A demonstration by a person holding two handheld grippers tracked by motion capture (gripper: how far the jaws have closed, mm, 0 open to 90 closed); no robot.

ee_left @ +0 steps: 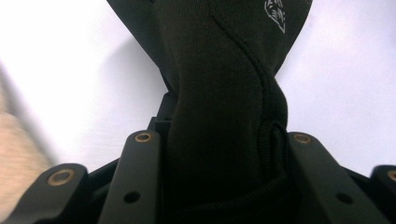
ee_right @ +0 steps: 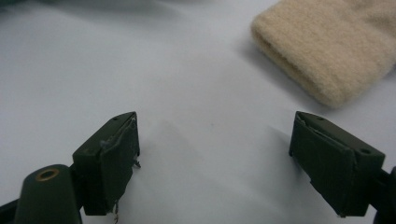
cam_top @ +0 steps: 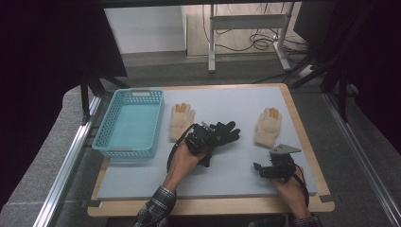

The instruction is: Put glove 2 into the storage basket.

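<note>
Knit fabric bunches between the jaws of the left gripper (cam_top: 204,140), which are clamped on the cuff end of a soft black knitted glove (cam_top: 223,132); the left gripper view shows that glove (ee_left: 219,107) pinched and creased where the pads press. It sits near the middle of the pale grey table mat (cam_top: 236,170), fingers trailing toward the right. Judging by the folds, it is light, limp and not slippery, so it would likely droop when lifted; the thicker ribbed cuff looks the surest hold. The right gripper (cam_top: 265,170) rests with jaws apart over bare mat, just short of a cream knitted glove (ee_right: 327,51). Another cream glove (cam_top: 181,120) lies beside the turquoise perforated plastic basket (cam_top: 106,137), which holds nothing.
</note>
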